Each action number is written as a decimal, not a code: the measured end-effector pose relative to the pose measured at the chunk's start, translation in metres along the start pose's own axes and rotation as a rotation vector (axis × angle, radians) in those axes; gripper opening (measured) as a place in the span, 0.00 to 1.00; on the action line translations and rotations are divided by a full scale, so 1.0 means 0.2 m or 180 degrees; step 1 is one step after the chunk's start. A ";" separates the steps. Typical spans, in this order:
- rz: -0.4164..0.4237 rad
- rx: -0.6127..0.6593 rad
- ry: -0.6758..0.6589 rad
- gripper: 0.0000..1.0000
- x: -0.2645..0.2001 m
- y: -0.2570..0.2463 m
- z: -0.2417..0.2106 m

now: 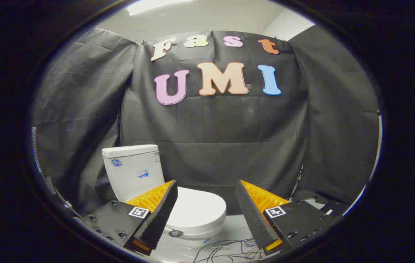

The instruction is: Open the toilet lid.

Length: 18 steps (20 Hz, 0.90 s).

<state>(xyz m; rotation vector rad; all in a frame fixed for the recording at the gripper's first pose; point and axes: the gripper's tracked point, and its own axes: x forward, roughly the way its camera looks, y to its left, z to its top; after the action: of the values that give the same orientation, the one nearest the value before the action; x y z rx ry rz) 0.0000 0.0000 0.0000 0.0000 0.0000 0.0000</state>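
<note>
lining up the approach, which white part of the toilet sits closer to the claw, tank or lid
The closed lid, low and partly behind one finger of the open claw; the tank stands upright farther back.

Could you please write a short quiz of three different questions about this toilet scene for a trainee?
1. True or false: the toilet lid is already raised against the tank.
2. The gripper is: A) shut on the lid, B) open, short of the toilet.
3. What lies on the floor just ahead of the fingers?

Key: 1. False, the lid lies flat and closed. 2. B. 3. Loose wires.
</note>
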 end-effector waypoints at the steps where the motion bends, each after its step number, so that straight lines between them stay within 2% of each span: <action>1: 0.0001 0.0001 0.0002 0.99 0.00 0.00 0.00; 6: 0.0018 -0.0011 0.0024 0.98 0.05 0.01 -0.01; 13: 0.0110 -0.0014 0.0046 0.98 0.31 0.06 -0.02; 18: 0.0220 0.0041 -0.0190 0.93 0.50 0.20 0.05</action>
<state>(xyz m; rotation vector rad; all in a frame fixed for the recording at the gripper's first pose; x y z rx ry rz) 0.0995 0.0391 0.0095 0.0128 -0.0598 0.0692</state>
